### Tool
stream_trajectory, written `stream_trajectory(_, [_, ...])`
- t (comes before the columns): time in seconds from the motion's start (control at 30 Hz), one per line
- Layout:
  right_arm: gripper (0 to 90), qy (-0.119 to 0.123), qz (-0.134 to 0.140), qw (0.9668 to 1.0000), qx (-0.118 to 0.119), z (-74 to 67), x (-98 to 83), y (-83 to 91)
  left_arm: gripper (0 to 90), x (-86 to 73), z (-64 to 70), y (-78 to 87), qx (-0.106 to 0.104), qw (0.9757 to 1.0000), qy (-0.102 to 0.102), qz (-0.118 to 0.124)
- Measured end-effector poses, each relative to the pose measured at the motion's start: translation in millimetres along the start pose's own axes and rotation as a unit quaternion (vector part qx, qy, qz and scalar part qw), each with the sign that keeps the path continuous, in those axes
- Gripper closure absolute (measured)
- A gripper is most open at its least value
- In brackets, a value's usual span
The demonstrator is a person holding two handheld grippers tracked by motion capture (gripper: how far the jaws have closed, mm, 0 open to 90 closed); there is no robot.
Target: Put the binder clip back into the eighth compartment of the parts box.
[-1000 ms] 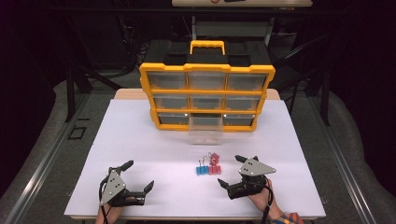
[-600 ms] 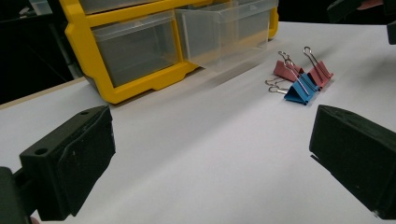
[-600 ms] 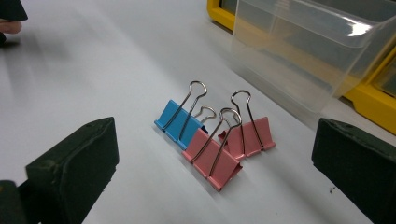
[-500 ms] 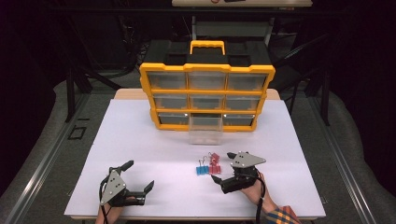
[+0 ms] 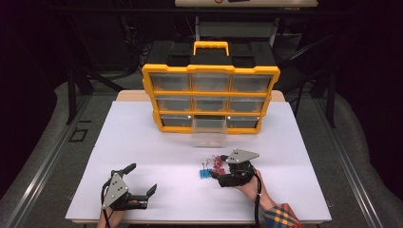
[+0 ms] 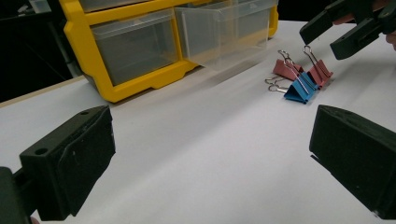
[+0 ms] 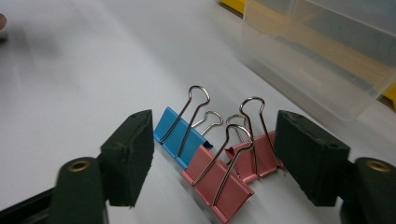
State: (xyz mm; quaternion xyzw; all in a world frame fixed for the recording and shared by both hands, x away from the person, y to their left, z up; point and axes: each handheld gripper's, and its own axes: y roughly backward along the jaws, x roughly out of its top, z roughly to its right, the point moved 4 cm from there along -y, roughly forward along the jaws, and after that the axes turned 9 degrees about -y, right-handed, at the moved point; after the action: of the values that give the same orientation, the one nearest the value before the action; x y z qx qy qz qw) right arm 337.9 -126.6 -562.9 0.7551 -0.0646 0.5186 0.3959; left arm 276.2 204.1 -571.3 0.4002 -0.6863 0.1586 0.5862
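The right gripper (image 7: 212, 158) is closing, jaws not yet touching three clips (image 7: 219, 179); the open drawer (image 5: 209, 131) is waiting empty

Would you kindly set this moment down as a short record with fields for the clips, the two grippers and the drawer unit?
clips: one blue clip and two pink clips, close together on the white table
right gripper: jaws either side of the clips, just been closing, pads not yet on them
left gripper: open, holding nothing, apart from the clips
drawer unit: yellow, upright at the back of the table
open drawer: clear, bottom middle, pulled out toward the clips
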Motion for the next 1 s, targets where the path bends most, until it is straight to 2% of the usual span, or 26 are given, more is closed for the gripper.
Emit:
stream_trajectory(0.1, [41.4,-0.01,-0.014,0.9999,-0.004,2.8,-2.4,-3.2,0.1,-0.1,-0.3,0.0,0.001,1.0,0.0,0.0])
stream_trajectory(0.17, [43.1,-0.011,-0.017,0.9998,-0.008,3.8,-2.8,-4.7,0.1,-0.2,-0.3,-0.4,0.0,1.0,-0.001,-0.001])
stream_trajectory(0.2, [48.5,-0.016,-0.023,0.9995,-0.012,5.3,-3.0,-6.5,0.1,-0.2,-0.1,-0.7,0.0,1.0,0.0,-0.001])
stream_trajectory(0.23, [48.5,-0.016,-0.023,0.9995,-0.012,5.3,-3.0,-6.5,0.1,0.0,-0.1,-0.8,-0.001,1.0,-0.001,-0.001])
stream_trajectory(0.4, [62.1,-0.033,-0.035,0.9988,-0.008,9.7,-5.4,-7.9,0.1,-0.1,0.2,-1.3,-0.002,1.0,0.0,-0.002])
stream_trajectory(0.5, [64.1,-0.034,-0.039,0.9987,-0.002,9.5,-6.0,-9.0,0.1,0.0,0.2,-1.0,-0.003,1.0,0.001,-0.001])
stream_trajectory(0.7, [74.0,-0.067,-0.04,0.9969,0.015,14.3,-5.7,-6.6,0.1,-0.3,0.0,-0.8,-0.004,1.0,0.002,-0.001])
stream_trajectory(1.0, [83.9,-0.074,-0.046,0.9959,0.026,9.3,-1.8,0.6,0.1,-0.4,-0.5,-0.2,-0.004,1.0,0.002,-0.001])
